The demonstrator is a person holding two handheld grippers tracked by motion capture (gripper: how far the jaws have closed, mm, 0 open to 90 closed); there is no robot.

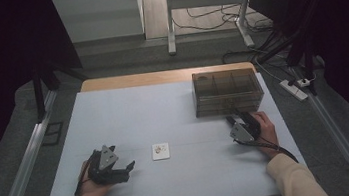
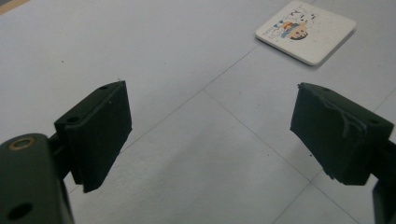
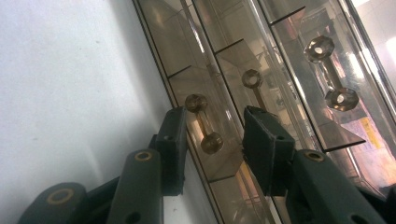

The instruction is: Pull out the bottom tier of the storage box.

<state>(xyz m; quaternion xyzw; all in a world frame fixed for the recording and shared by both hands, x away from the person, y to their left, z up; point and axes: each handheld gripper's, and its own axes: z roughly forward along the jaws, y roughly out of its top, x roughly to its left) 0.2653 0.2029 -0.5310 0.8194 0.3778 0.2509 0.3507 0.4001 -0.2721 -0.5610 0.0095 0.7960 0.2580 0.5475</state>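
A small white square card (image 1: pixel 160 151) with a coloured picture lies flat on the mat at front centre; the left gripper view has the card (image 2: pixel 306 31) ahead and to the right. My left gripper (image 1: pixel 122 156) rests low on the mat left of the card, open, with nothing between its jaws (image 2: pixel 212 116). A smoky clear drawer box (image 1: pixel 227 91) stands at the back right. My right gripper (image 1: pixel 235 119) is at the box's front. It is open, its jaws standing either side of one drawer's bar handle (image 3: pixel 204 122) and apart from it.
The white mat (image 1: pixel 164 109) covers most of the table, with a wooden strip showing at the far edge. Two more drawer handles (image 3: pixel 331 74) sit on the box front beside the one between my jaws. Metal rails run along both table sides.
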